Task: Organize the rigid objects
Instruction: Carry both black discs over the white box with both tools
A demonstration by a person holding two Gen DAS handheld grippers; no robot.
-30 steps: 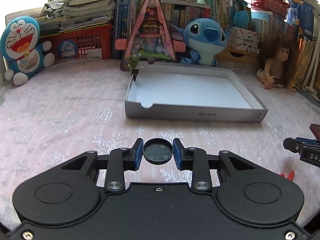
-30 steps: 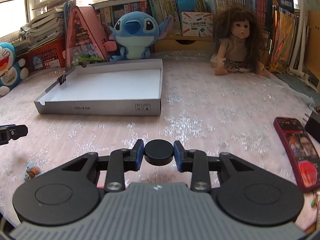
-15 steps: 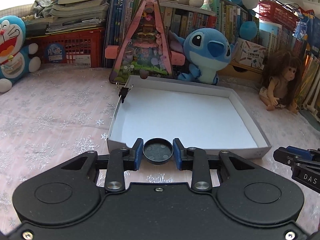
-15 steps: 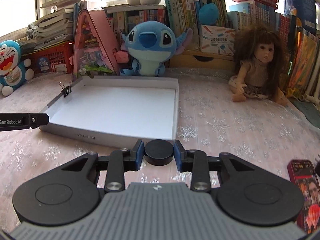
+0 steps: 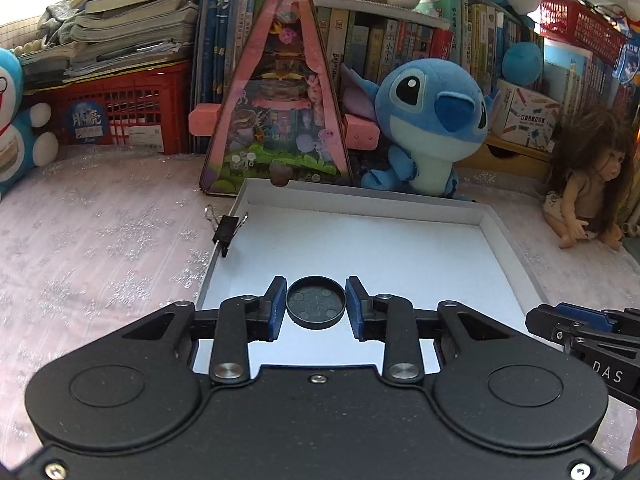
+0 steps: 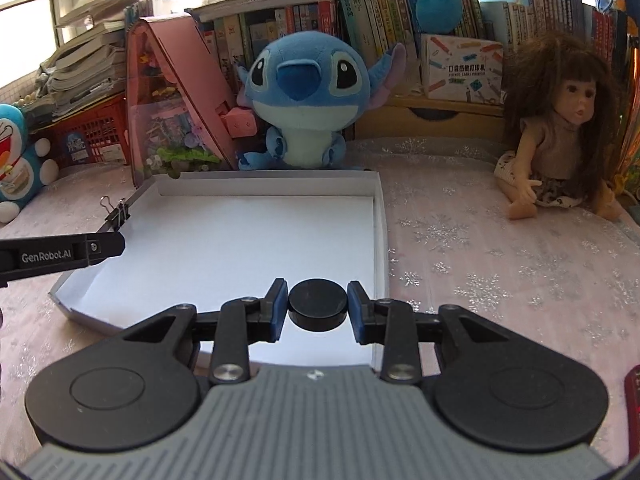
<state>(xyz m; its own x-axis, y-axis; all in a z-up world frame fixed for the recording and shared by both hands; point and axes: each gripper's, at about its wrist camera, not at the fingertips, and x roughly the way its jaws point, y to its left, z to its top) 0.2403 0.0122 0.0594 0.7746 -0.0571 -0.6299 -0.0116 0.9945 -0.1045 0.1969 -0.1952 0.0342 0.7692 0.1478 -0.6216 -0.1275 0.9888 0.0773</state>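
Note:
My left gripper is shut on a round black lid, hollow side up, held over the near left part of the shallow white box. In the right wrist view my right gripper is shut on a solid black puck above the near right part of the same white box. The box floor shows nothing lying in it. Each gripper appears in the other's view: the right gripper's finger at the right edge, the left gripper's finger at the left edge.
A black binder clip is clipped on the box's left wall. Behind the box stand a pink triangular toy house, a blue plush and shelves of books. A doll sits at the right, a red crate at the left.
Both grippers have moved forward over the pink cloth from well in front of the box to above its near edge, each still holding its black round piece.

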